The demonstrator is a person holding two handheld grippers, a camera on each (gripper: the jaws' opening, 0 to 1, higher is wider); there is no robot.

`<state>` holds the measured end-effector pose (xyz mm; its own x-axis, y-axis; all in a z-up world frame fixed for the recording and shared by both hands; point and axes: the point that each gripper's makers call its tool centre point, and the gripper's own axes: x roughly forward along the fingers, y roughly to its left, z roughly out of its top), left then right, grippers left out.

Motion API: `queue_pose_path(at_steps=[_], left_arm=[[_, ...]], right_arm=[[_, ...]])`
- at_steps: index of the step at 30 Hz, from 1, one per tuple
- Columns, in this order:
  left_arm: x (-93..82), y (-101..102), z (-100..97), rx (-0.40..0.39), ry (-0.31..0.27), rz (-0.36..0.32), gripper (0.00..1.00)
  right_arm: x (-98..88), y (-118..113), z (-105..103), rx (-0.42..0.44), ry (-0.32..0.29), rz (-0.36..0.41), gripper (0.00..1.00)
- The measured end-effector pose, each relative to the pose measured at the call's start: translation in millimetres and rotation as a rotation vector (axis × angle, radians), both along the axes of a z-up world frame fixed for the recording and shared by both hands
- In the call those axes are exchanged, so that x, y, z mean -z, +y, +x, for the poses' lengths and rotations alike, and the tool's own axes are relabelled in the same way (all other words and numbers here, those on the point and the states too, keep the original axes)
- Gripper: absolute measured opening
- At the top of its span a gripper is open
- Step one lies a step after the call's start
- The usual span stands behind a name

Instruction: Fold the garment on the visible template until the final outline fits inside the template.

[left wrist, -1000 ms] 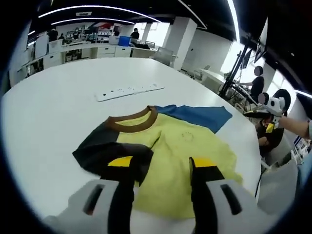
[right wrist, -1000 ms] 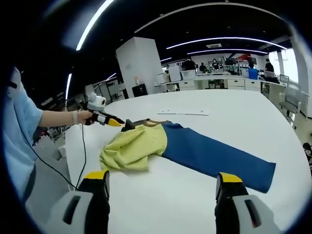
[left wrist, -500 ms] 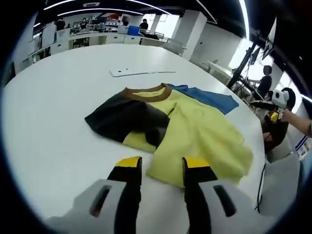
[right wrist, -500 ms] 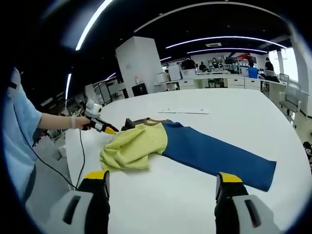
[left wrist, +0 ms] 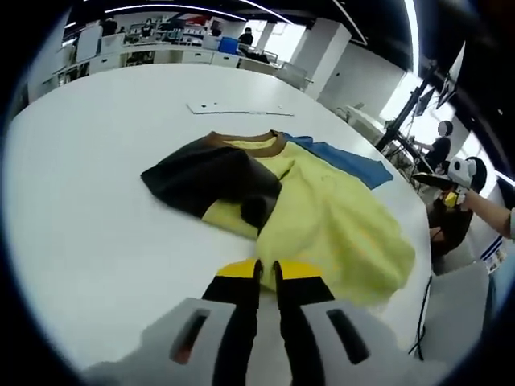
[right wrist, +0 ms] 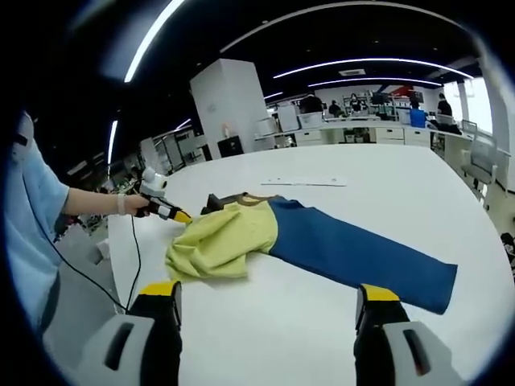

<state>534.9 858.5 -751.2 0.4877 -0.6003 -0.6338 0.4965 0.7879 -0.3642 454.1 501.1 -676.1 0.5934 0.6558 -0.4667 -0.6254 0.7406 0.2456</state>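
Note:
A shirt lies on the white table (left wrist: 80,161). Its yellow body (left wrist: 338,217) is rumpled, a black sleeve (left wrist: 209,177) is folded over it, and the collar (left wrist: 241,143) is brown. The blue sleeve (left wrist: 338,161) stretches away flat, long and spread out in the right gripper view (right wrist: 354,249). My left gripper (left wrist: 265,273) is shut just short of the yellow hem, and I see nothing between its tips. It also appears as the left gripper (right wrist: 165,211), held by a hand at the shirt's edge. My right gripper (right wrist: 269,293) stands wide open, above bare table in front of the shirt.
A flat white strip (left wrist: 237,107) lies on the table beyond the collar. A cable (right wrist: 133,257) hangs from the left gripper over the table edge. The person's light blue sleeve (right wrist: 32,209) is at the left. Office desks and seated people (left wrist: 438,145) stand beyond the table.
My left gripper has pulled back from over the shirt and its jaws have gone from wide open to shut. The black sleeve stays folded on the yellow body. My right gripper has not moved.

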Motion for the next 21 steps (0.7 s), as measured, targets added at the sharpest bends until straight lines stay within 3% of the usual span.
queue_pose_path(at_steps=[5,12,15,21], left_arm=[[-9.9,-2,-2.2,-0.004,-0.014,-0.013,0.0],[-29.5,-30,-12.4,0.08,-0.06,-0.041,0.0],[-43.0,-52,-16.9,0.107,-0.082,-0.092,0.0],[-50.3,-91,-22.3,0.164,-0.096,-0.13,0.0]], right_arm=[[-0.7,0,0,0.0,-0.003,0.003,0.9],[-1.5,1,-1,0.003,-0.008,0.008,0.9],[-0.9,2,-2,0.001,-0.006,0.012,0.89],[1.1,4,-3,0.001,-0.005,0.016,0.89]])
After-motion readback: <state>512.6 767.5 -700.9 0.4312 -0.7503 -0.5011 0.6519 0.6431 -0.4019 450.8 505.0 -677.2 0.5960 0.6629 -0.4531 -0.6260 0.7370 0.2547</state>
